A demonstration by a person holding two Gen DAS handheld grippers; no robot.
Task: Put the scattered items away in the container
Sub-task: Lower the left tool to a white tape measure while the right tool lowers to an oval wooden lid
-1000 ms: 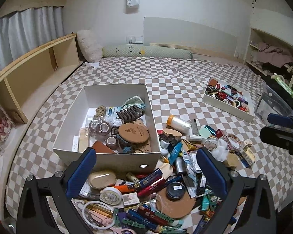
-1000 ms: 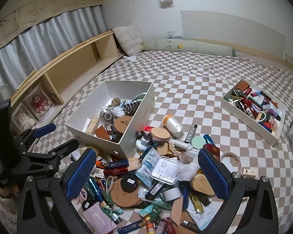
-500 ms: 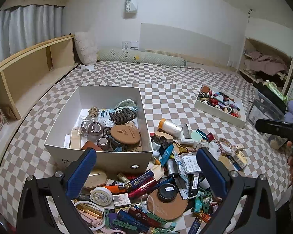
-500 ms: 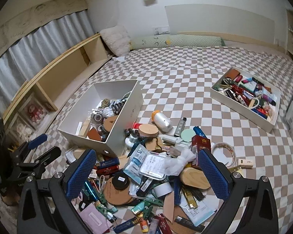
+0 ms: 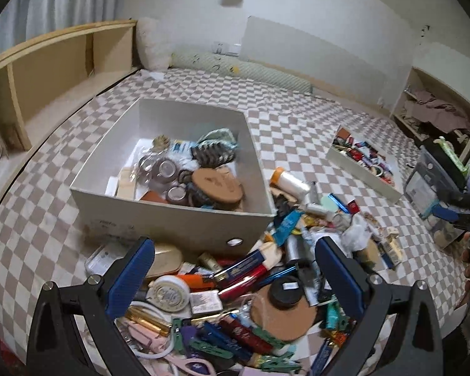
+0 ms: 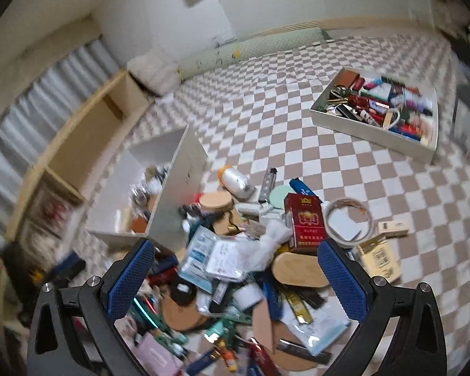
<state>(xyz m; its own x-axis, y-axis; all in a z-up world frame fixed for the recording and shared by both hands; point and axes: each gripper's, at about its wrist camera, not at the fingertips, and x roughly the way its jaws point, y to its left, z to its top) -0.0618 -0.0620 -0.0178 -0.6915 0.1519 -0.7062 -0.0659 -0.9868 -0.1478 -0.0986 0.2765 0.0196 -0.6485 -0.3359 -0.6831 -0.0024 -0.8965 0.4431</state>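
Note:
A white box [image 5: 178, 219] [image 6: 178, 188] on the checkered bed holds a cork coaster, small jars and a dark hair claw. A heap of scattered items [image 5: 250, 285] [image 6: 244, 266] lies in front of it and to its right: pens, clips, a red cigarette pack [image 6: 304, 222], a white bottle [image 5: 289, 181], cork discs. My left gripper [image 5: 235, 279] hangs open just above the heap's near part, empty. My right gripper [image 6: 236, 279] is open over the heap too, with nothing between its fingers. The right gripper also shows at the right edge [image 5: 448, 213] of the left wrist view.
A shallow white tray [image 6: 369, 134] [image 5: 360, 169] full of small items lies farther right on the bed. A wooden shelf [image 5: 47, 75] runs along the left side. A long bolster [image 5: 241, 70] and a pillow sit at the far end. Dark storage bins [image 5: 429, 185] stand at the right.
Both grippers have dropped lower and closer to the heap. The right wrist view has swung right and tilted, and is blurred by motion. Both stay open and empty.

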